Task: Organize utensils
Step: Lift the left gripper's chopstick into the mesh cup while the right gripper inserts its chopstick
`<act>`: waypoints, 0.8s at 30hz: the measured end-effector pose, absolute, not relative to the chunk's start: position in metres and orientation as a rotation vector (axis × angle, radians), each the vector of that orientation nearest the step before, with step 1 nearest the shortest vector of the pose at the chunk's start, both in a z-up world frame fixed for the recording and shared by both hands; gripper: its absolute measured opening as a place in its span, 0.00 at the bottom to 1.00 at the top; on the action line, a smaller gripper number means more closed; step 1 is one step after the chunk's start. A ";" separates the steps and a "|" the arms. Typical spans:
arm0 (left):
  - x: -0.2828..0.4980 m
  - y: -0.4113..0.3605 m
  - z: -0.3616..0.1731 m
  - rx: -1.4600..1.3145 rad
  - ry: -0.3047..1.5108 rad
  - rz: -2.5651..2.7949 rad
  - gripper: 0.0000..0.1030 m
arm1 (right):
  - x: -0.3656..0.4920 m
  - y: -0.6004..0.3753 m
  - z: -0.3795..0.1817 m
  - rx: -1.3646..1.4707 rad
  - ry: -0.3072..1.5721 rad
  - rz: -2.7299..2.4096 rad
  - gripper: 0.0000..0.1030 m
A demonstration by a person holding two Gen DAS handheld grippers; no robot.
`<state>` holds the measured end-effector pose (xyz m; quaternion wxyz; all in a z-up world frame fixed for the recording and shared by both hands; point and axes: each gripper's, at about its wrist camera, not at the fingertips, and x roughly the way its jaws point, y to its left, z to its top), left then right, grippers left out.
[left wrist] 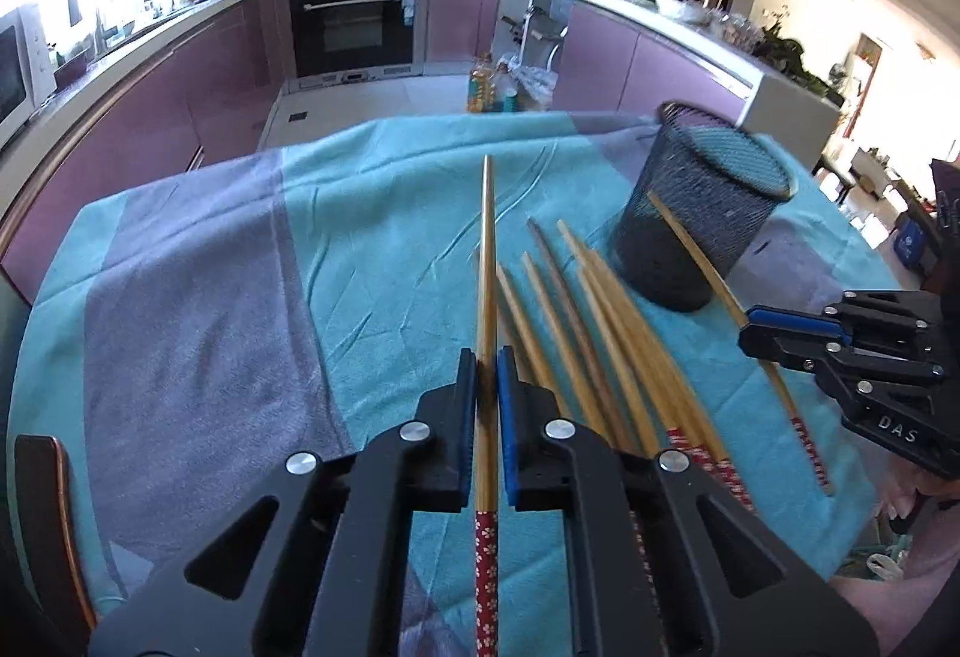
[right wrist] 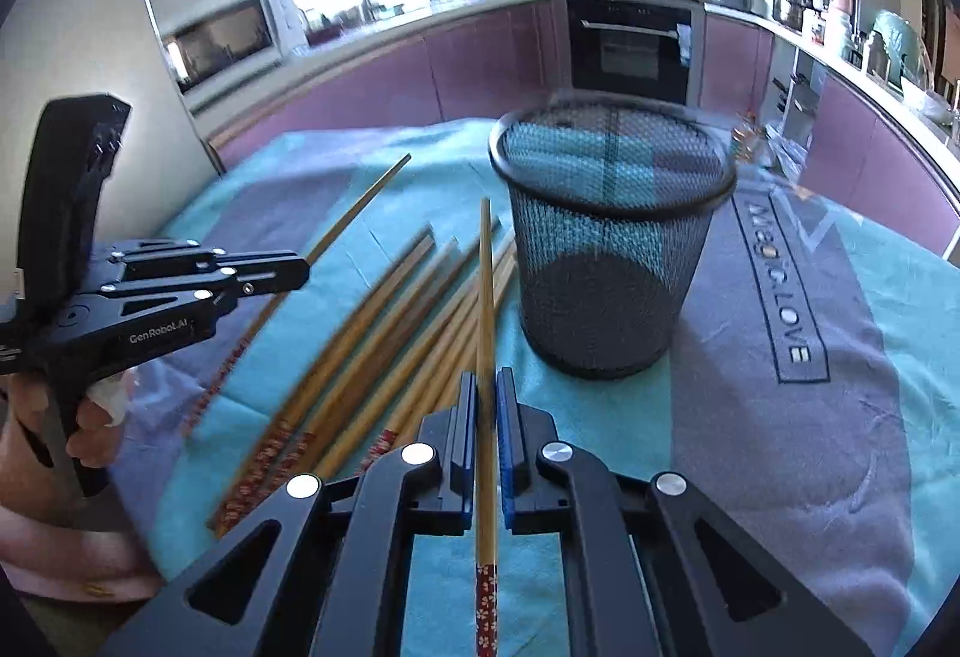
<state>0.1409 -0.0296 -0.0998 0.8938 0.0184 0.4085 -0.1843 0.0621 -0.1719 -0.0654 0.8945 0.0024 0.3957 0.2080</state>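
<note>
Left gripper [left wrist: 486, 357] clamps one chopstick [left wrist: 487, 261], right gripper [right wrist: 486, 378] pinches another [right wrist: 485, 297]. Each is gripped mid-shaft, thin tip forward. Light, stiff and slick, they may swivel. Loose chopsticks [right wrist: 384, 339] lie beside the empty mesh cup [right wrist: 612, 249].

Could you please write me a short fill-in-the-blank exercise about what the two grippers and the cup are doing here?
1. Each gripper, left and right, is shut on one ____.
2. The mesh cup stands upright and holds ____ chopsticks.
3. The loose chopsticks lie on a ____ cloth.

Missing words: chopstick; no; blue
</note>
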 end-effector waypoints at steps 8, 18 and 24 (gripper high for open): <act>0.111 -0.022 -0.031 -0.010 0.693 -0.489 0.08 | 0.051 -0.193 -0.014 0.066 0.670 0.473 0.05; 0.100 -0.034 0.047 -0.078 0.546 -0.604 0.07 | 0.057 -0.217 0.046 0.107 0.508 0.491 0.05; 0.103 -0.056 0.089 -0.108 0.463 -0.639 0.07 | 0.069 -0.231 0.079 0.101 0.427 0.465 0.05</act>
